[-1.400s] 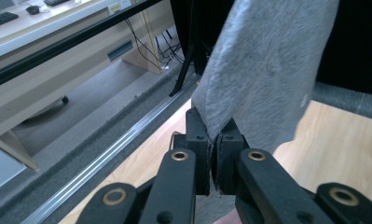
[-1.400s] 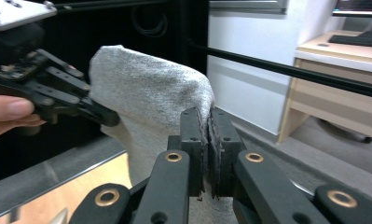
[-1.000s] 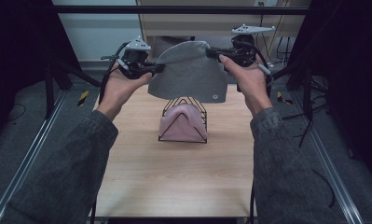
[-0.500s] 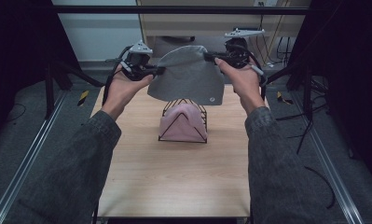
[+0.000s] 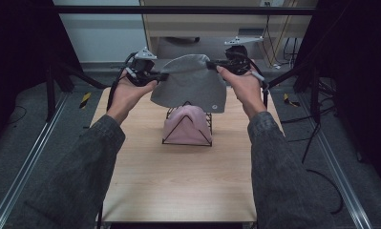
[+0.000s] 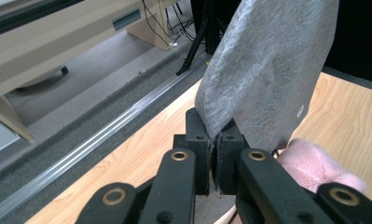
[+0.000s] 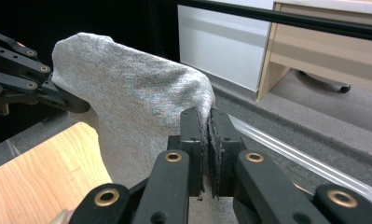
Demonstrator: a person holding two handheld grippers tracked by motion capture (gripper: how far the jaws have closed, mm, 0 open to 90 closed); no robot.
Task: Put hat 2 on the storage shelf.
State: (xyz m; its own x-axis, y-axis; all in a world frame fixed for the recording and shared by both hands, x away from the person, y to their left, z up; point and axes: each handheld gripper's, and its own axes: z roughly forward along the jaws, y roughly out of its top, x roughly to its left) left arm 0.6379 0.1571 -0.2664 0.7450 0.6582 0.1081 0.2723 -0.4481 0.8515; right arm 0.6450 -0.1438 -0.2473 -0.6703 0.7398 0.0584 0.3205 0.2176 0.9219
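A grey knitted beanie [image 5: 190,83] hangs stretched between my two grippers, above the far half of the table. My left gripper [image 5: 160,76] is shut on its left edge, and the cloth is pinched between the pads [image 6: 215,154]. At the other side my right gripper [image 5: 212,63] is shut on the right edge of the grey beanie [image 7: 141,107], and my left gripper's jaws [image 7: 67,100] show at that view's far left. Below the beanie stands a black wire rack [image 5: 171,140] with a pink beanie [image 5: 185,125] draped over it. The pink beanie [image 6: 314,163] also lies just beyond my left jaws.
The wooden table [image 5: 178,181] has bare room in front of the rack. Metal rails [image 5: 30,157] run along both sides on the grey carpet. A light desk [image 5: 202,24] and cables stand beyond the far edge.
Both hands have sunk a little with the grey beanie, which now hangs closer above the pink one on the rack. Both grips are unchanged.
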